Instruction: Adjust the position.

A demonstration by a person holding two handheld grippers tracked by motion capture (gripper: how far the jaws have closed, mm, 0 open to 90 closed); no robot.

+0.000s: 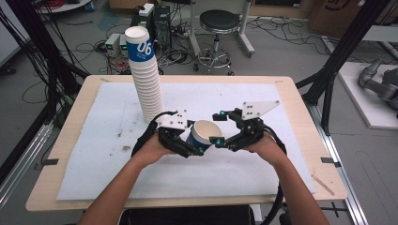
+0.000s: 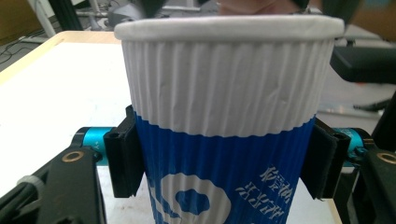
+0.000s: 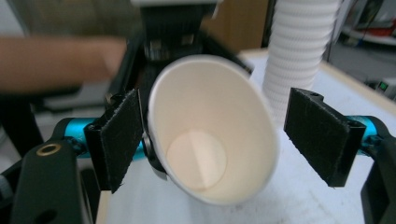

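Left hand-held gripper (image 1: pixel 199 151) clasps one cup (image 1: pixel 204 136); right hand-held gripper (image 1: pixel 218 142) gapes around its rim. Stack (image 1: pixel 145 75) at eleven o'clock likely awaits it.

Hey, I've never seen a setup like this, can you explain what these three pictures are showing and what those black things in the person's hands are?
A person at a table holds a two-jaw tool in each hand. The high view looks down from above; the other two come from cameras riding on each tool. The left hand-held gripper is clamped on a blue-and-white paper cup, tilted so its mouth faces the right hand-held gripper, whose jaws stand open either side of the rim. A tall stack of paper cups stands on the white mat.
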